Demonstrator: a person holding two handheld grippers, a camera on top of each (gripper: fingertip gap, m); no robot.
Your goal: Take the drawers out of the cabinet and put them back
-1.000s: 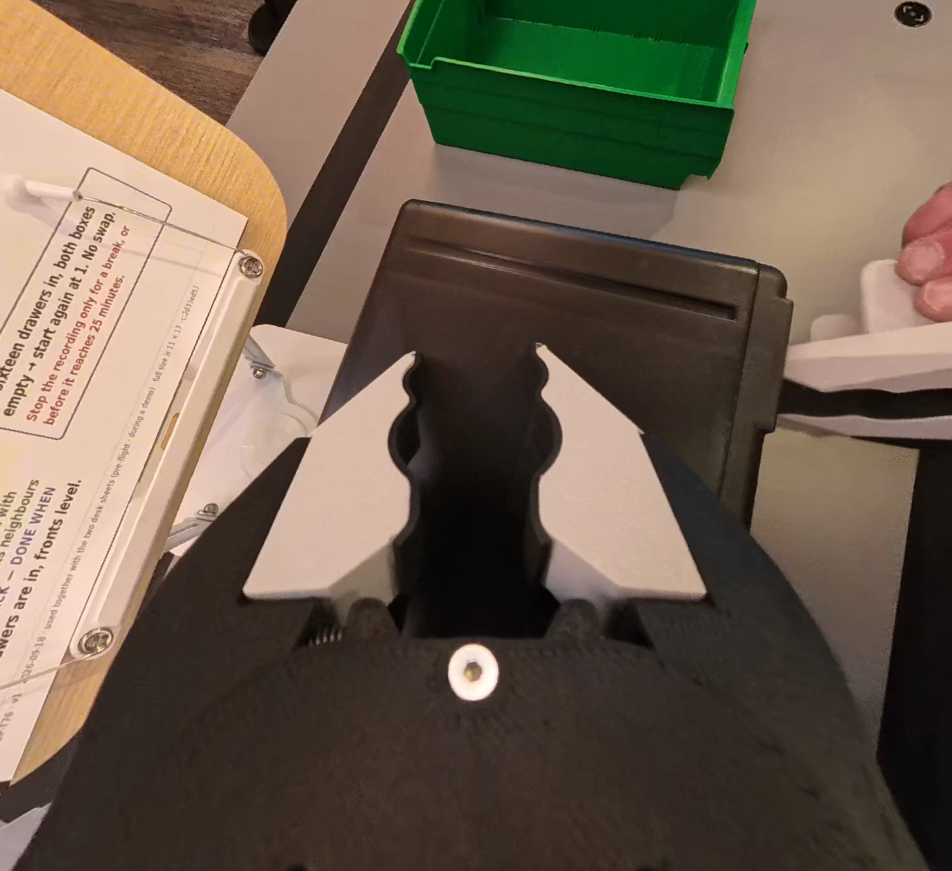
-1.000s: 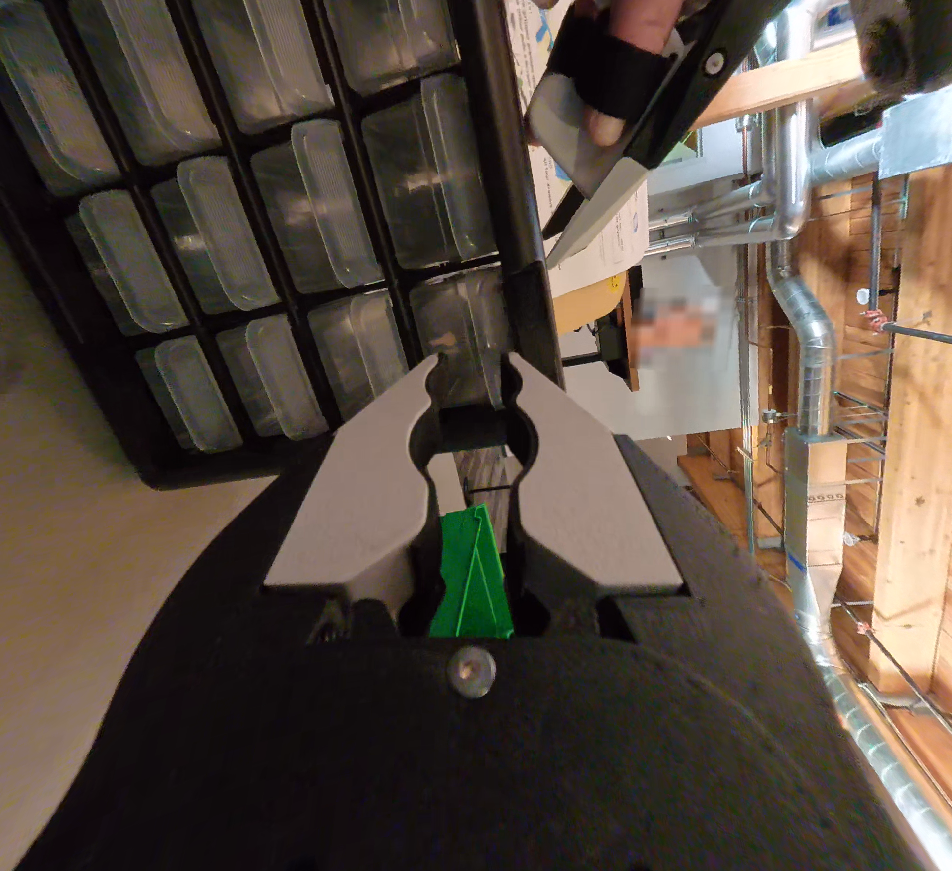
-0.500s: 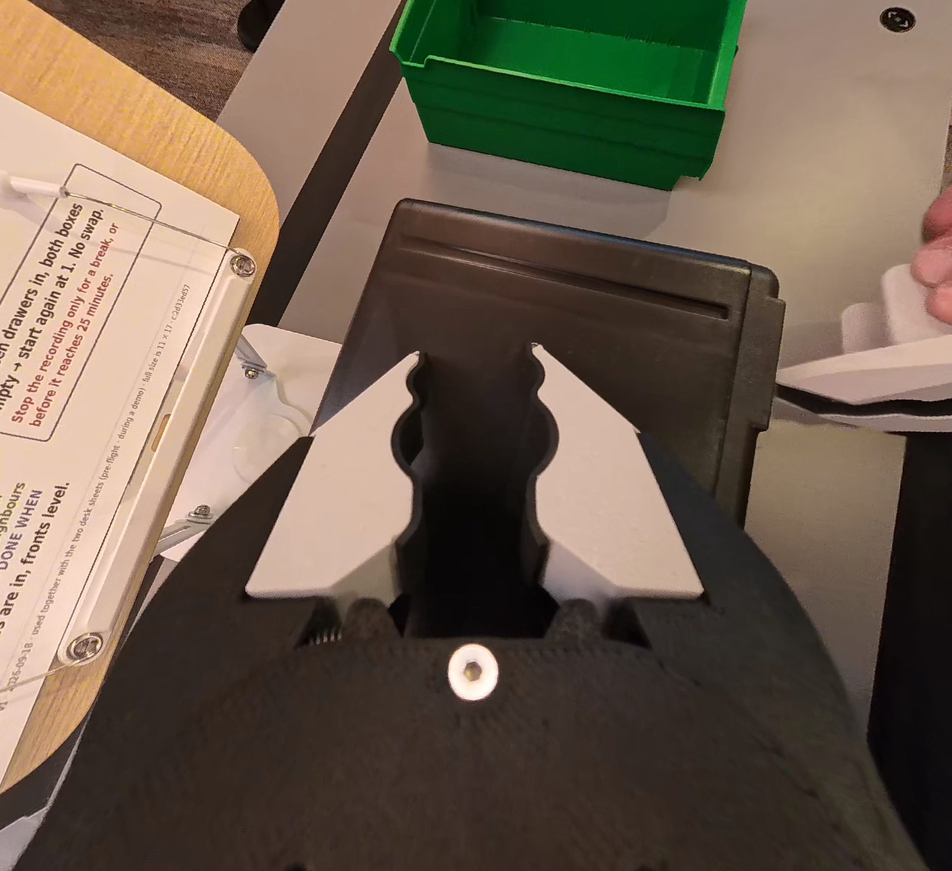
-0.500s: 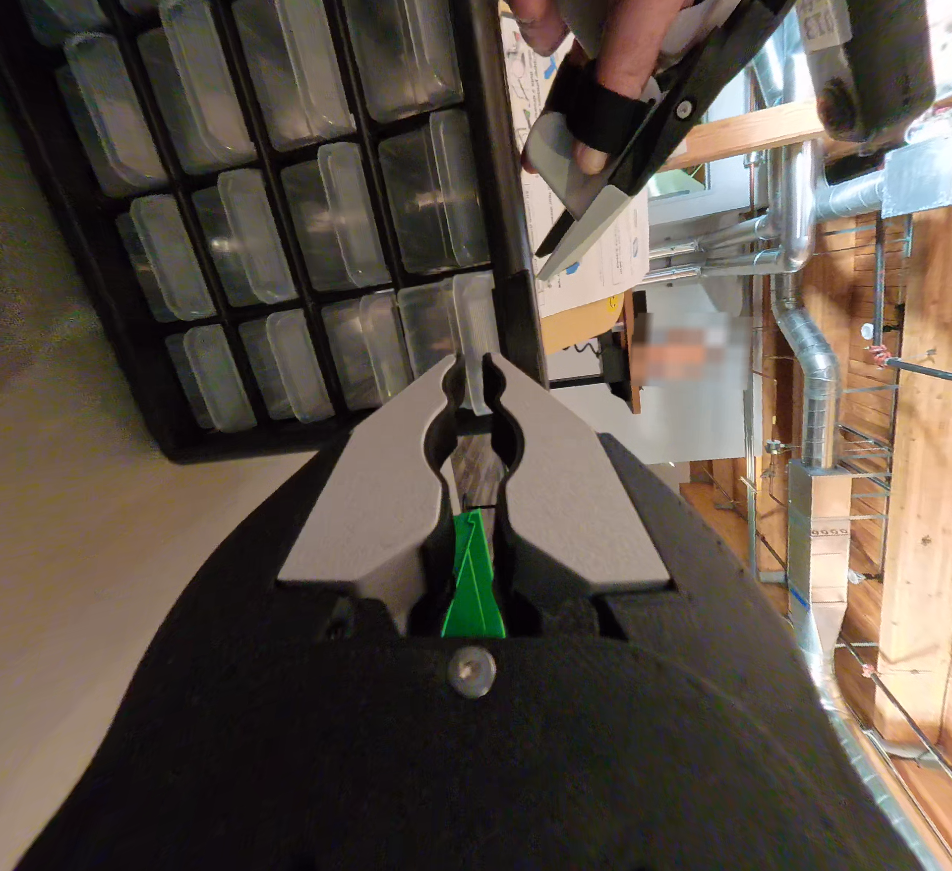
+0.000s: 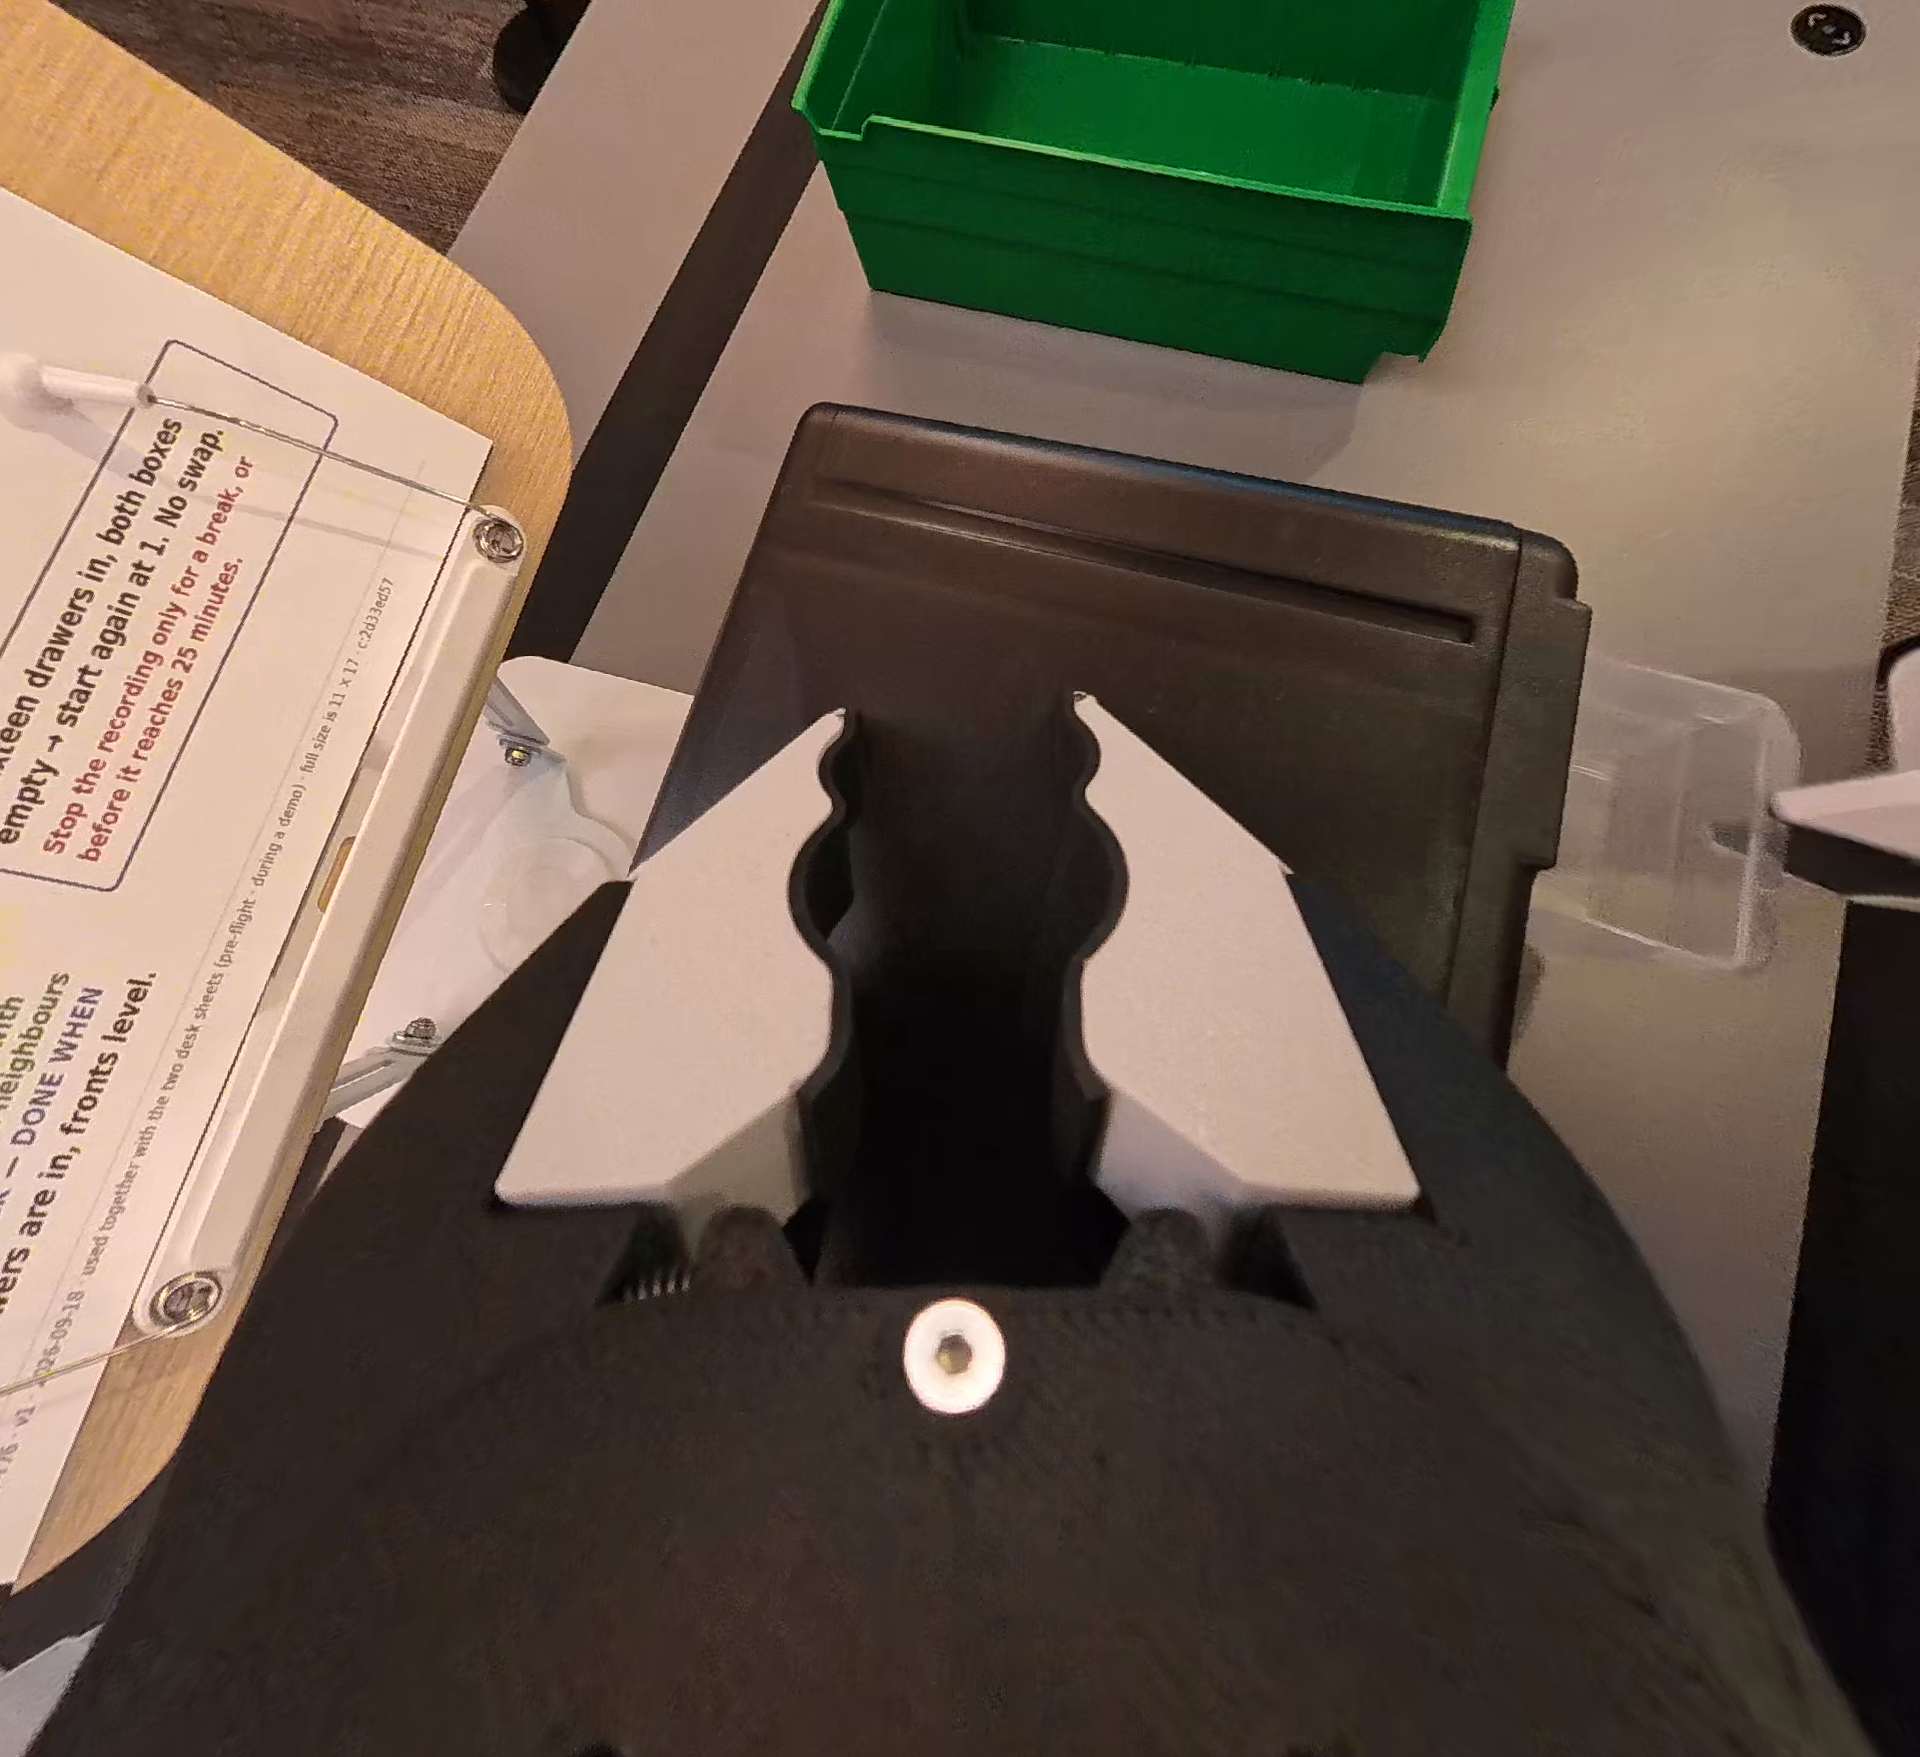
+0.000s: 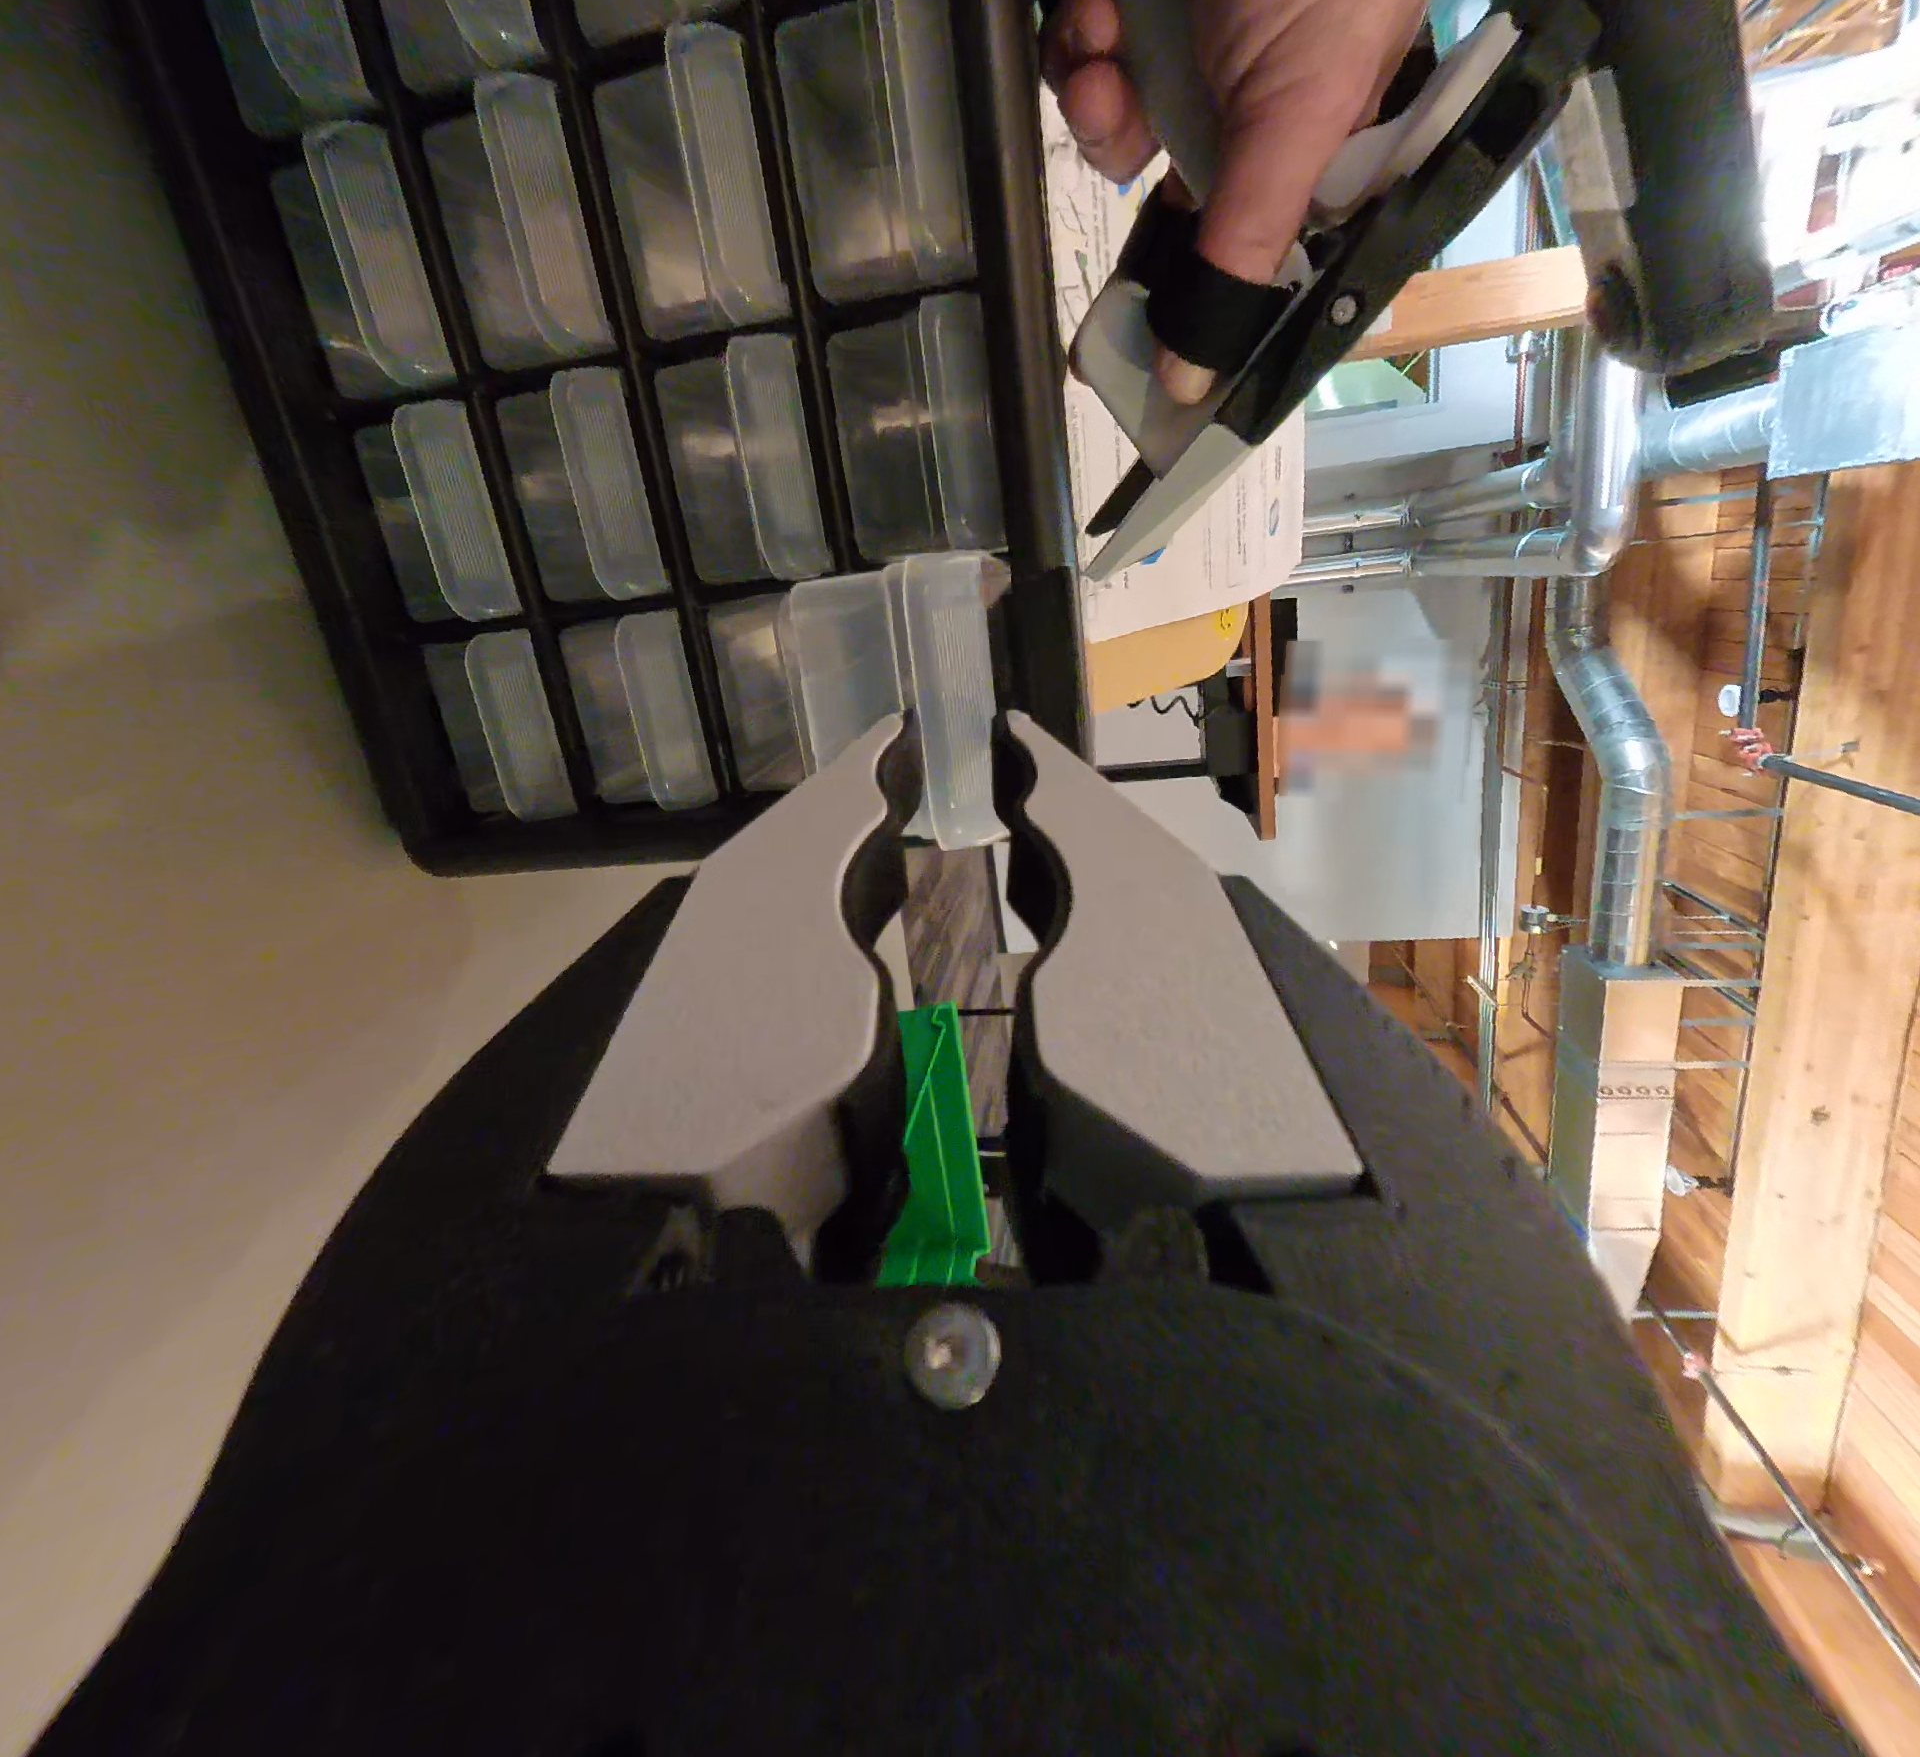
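Note:
The black cabinet [image 6: 582, 336] holds several clear drawers in rows. My right gripper [image 6: 956, 731] is shut on the handle of a clear drawer [image 6: 951, 699] in the cabinet's corner slot, and that drawer sticks partly out. In the left wrist view the drawer [image 5: 1662, 814] juts from the cabinet's front, with the right gripper's tip [image 5: 1849, 803] on it. My left gripper [image 5: 958, 710] is open and empty, just over the cabinet's black top [image 5: 1143, 564]. It also shows in the right wrist view [image 6: 1195, 481], held by a hand.
An empty green bin [image 5: 1164, 97] stands on the grey table [image 5: 1714, 357] beyond the cabinet. A printed sheet in a clear holder [image 5: 156, 772] lies on a wooden table [image 5: 260, 273] to the left. Pipes and wooden beams fill the background of the right wrist view.
My right gripper closed on the drawer's handle and drew back, sliding the drawer partly out of the cabinet. My left gripper stayed open over the cabinet top.

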